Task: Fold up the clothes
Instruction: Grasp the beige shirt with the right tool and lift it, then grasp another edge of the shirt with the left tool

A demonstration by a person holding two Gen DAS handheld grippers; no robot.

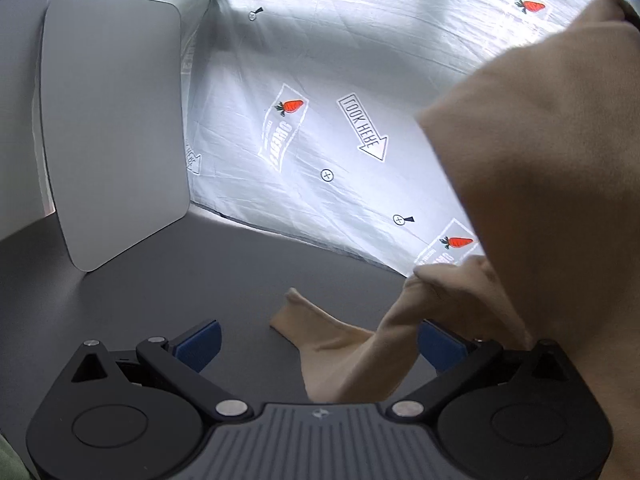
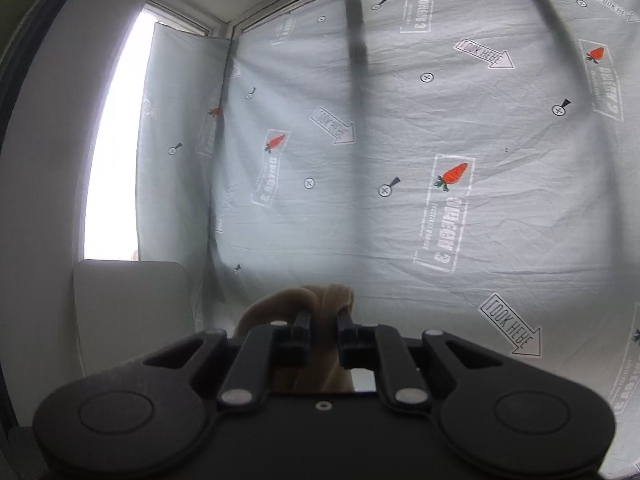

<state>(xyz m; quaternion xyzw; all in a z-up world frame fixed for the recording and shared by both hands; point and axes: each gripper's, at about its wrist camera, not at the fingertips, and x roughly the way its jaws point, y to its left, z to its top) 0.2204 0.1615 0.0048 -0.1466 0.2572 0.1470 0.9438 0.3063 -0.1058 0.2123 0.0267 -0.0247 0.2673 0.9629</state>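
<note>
A tan garment (image 1: 552, 168) hangs lifted at the right of the left wrist view, its lower end trailing onto the dark table (image 1: 200, 280). My left gripper (image 1: 320, 340) is open just above the table, blue pads wide apart. A trailing strip of the cloth (image 1: 332, 344) lies between them, and the hanging cloth brushes the right pad (image 1: 440, 344). In the right wrist view my right gripper (image 2: 324, 320) is held high and shut on a bunched fold of the tan garment (image 2: 328, 300), which pokes up between the fingers. The cloth below it is hidden.
A pale rounded board (image 1: 116, 128) stands upright at the table's left back; in the right wrist view the pale board (image 2: 132, 312) appears at lower left. A printed sheet with carrots and arrows (image 1: 340, 120) covers the wall behind. A bright window strip (image 2: 116, 140) is at left.
</note>
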